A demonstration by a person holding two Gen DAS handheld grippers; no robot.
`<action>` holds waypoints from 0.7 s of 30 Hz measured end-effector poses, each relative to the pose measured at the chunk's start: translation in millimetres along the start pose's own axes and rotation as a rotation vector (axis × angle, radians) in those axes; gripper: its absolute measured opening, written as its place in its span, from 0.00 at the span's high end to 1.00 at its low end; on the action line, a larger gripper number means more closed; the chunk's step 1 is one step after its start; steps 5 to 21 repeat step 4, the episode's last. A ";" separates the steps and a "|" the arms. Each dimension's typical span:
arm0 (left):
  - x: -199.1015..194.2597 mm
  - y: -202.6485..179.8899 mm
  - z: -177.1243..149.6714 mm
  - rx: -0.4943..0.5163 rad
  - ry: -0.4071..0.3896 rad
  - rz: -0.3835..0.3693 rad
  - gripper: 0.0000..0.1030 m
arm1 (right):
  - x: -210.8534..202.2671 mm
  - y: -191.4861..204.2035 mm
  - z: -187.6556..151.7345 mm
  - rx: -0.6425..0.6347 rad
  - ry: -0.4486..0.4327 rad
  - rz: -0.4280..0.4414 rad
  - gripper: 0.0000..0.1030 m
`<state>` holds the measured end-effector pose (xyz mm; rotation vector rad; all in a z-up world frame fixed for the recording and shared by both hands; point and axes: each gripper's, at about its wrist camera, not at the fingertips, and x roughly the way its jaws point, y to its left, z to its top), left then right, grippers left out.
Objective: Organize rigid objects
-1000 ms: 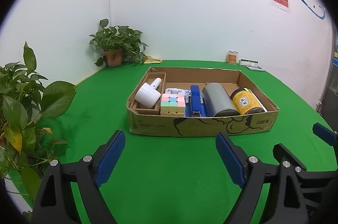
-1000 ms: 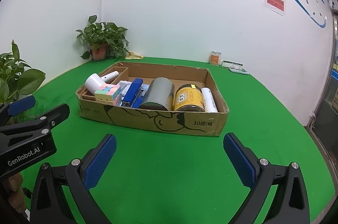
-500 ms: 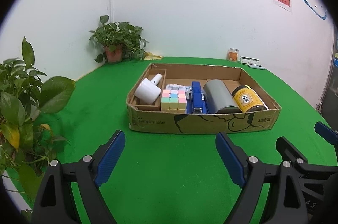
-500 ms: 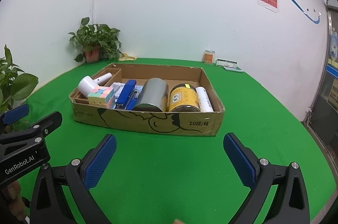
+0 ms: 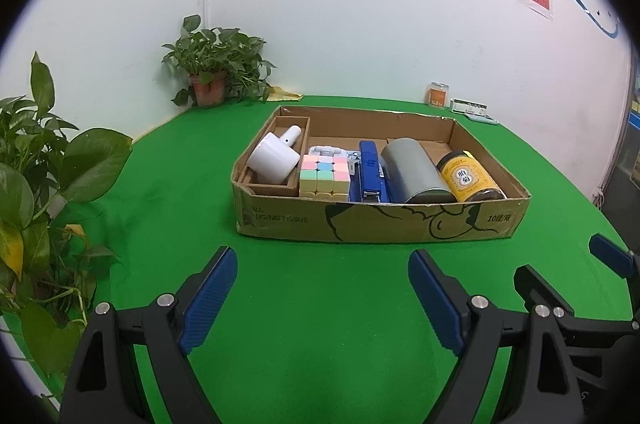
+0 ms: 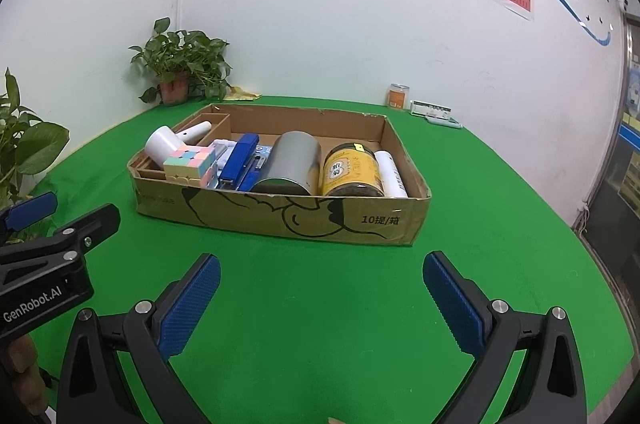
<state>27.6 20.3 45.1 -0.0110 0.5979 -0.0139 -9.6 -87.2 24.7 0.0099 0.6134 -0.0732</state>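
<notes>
A shallow cardboard box [image 5: 376, 224] [image 6: 280, 216] sits on the green table ahead of both grippers. Lying in it, left to right, are a white hair dryer [image 5: 274, 156] [image 6: 164, 144], a pastel puzzle cube [image 5: 324, 176] [image 6: 190, 162], a blue stapler [image 5: 370, 172] [image 6: 240, 162], a grey metal can [image 5: 416, 172] [image 6: 292, 164], a yellow-labelled jar [image 5: 468, 178] [image 6: 352, 172] and a white tube [image 6: 390, 172]. My left gripper [image 5: 322, 264] is open and empty, short of the box. My right gripper [image 6: 320, 268] is open and empty too.
Potted plants stand at the back corner [image 5: 212, 72] [image 6: 180, 68] and close on the left [image 5: 36, 160]. A small orange jar [image 6: 399, 96] and a flat case [image 6: 436, 112] rest by the back wall. The left gripper's side [image 6: 44, 256] shows beside the right one.
Both views have shifted slightly, so the box sits a little lower and farther right in each. Both grippers stay open and empty, and the objects in the box have not moved.
</notes>
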 end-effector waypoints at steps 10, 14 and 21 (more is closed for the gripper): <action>4.3 -0.9 0.0 0.017 0.004 0.005 0.15 | 1.4 -0.2 1.5 -0.003 -0.002 0.000 0.01; 4.3 -0.9 0.0 0.017 0.004 0.005 0.15 | 1.4 -0.2 1.5 -0.003 -0.002 0.000 0.01; 4.3 -0.9 0.0 0.017 0.004 0.005 0.15 | 1.4 -0.2 1.5 -0.003 -0.002 0.000 0.01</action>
